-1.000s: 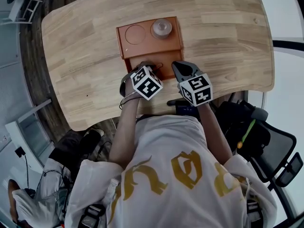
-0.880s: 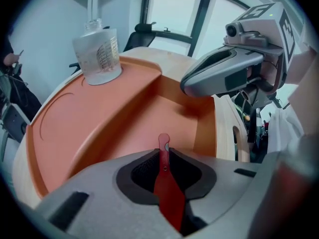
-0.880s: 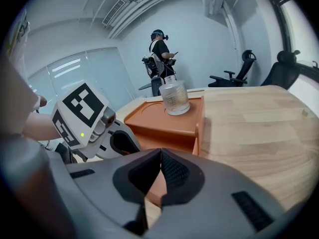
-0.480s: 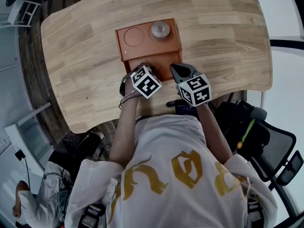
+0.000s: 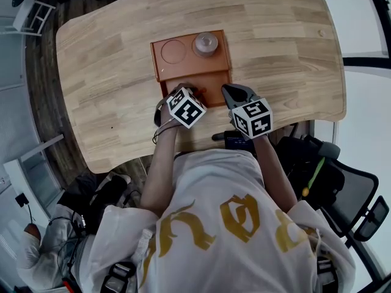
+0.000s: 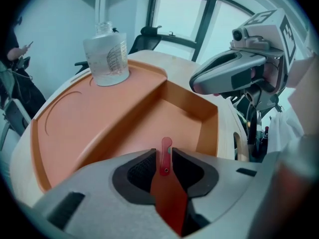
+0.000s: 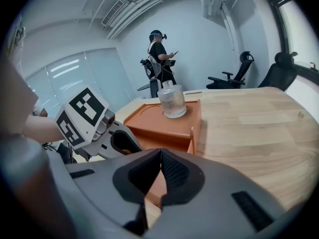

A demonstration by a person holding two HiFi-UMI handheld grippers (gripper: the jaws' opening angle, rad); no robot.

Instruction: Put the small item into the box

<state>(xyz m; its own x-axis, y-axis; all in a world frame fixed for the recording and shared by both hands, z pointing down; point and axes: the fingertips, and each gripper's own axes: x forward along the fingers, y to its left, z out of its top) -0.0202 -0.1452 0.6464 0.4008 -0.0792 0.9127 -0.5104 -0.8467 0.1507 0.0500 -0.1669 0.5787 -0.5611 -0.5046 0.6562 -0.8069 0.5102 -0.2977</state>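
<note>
An orange box [image 5: 160, 66] lies on the wooden table [image 5: 281, 47], with a raised shelf at the back and a sunken compartment [image 6: 174, 116] in front. On the shelf stands a clear glass bottle [image 5: 206, 43]. My left gripper [image 5: 181, 90] is shut on a small flat red item [image 6: 165, 156], which it holds just above the near edge of the compartment. My right gripper [image 5: 231, 93] hovers beside the box's right front corner, shut, with nothing between its jaws. In the right gripper view the box [image 7: 149, 121], bottle [image 7: 172, 101] and left gripper [image 7: 99, 128] show ahead.
A round recess [image 5: 173, 51] marks the shelf left of the bottle. Office chairs [image 5: 348, 188] stand behind me to the right. A person [image 7: 160, 59] stands far off beyond the table. The table's near edge runs just under my wrists.
Both grippers have edged slightly forward toward the box. The left gripper still holds the red item, and the bottle has not moved.
</note>
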